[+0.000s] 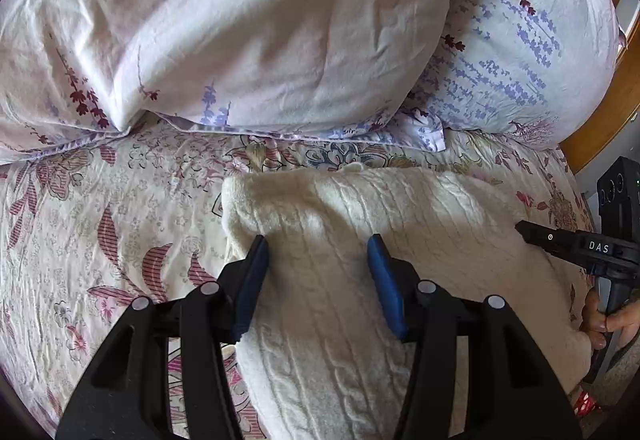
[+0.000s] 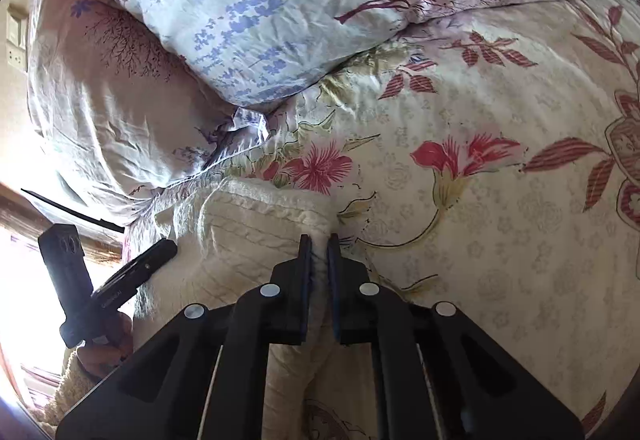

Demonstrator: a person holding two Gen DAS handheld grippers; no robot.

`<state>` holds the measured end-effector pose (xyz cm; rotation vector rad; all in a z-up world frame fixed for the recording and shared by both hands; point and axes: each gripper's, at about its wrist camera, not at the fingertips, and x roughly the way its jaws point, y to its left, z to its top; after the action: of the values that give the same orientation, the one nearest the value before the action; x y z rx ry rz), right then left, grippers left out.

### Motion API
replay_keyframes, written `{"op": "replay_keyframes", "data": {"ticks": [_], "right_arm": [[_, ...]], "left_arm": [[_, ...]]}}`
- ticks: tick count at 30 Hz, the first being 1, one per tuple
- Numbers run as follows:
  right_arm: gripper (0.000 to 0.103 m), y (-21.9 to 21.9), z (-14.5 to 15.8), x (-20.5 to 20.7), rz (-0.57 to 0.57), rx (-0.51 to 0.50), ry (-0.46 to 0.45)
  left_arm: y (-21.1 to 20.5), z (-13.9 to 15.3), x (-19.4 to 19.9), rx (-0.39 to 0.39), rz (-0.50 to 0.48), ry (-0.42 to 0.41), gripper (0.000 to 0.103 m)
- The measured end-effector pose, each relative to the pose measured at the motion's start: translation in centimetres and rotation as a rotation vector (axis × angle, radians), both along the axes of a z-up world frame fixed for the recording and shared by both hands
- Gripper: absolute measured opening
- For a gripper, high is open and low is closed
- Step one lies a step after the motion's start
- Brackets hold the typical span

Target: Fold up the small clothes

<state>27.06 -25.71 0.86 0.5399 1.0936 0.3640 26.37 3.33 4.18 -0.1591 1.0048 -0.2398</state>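
Progress looks partial: the cream cable-knit sweater (image 1: pixel 360 240) lies on the floral bedspread (image 1: pixel 100 220) in the lower middle of the left wrist view, already doubled into a thick, rounded bundle with a soft folded edge along its upper side, just below the pillows (image 1: pixel 240 20). I judge at least one fold is in, but the bundle is still lumpy and its edges are not squared, so a further fold or some smoothing probably remains.

The left gripper (image 1: pixel 318 248) stands with its blue pads apart over the knit; the fabric passes between them, yet no pad visibly presses on it. The right gripper (image 2: pixel 319 244), low centre in its own view, has its jaws nearly together and clamped on a ridge of the sweater (image 2: pixel 256 232) at the bundle's right-hand corner.

Only the right wrist view shows that pinch; in the left view the right tool enters from the right edge as a black finger lying on the knit. The left view alone shows the sweater's full width, and a wooden bed frame (image 1: pixel 600 112) at the upper right. The right view adds a wall switch (image 2: pixel 16 28) at upper left.
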Motion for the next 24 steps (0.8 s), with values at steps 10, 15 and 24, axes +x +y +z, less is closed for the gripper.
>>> {"op": "replay_keyframes", "data": {"ticks": [10, 15, 24], "right_arm": [[0.032, 3.2, 6.7, -9.4, 0.12, -0.125, -0.267], [0.032, 6.1, 6.0, -12.4, 0.175, -0.195, -0.274], [0.032, 8.1, 4.7, -14.0, 0.163, -0.318, -0.251]], "left_arm": [[-2.0, 3.6, -9.9, 0.153, -0.009, -0.097, 0.083], [-3.9, 2.6, -12.1, 0.189, 0.006, -0.077, 0.083], [-4.2, 1.5, -13.5, 0.218, 0.028, -0.061, 0.084]]}}
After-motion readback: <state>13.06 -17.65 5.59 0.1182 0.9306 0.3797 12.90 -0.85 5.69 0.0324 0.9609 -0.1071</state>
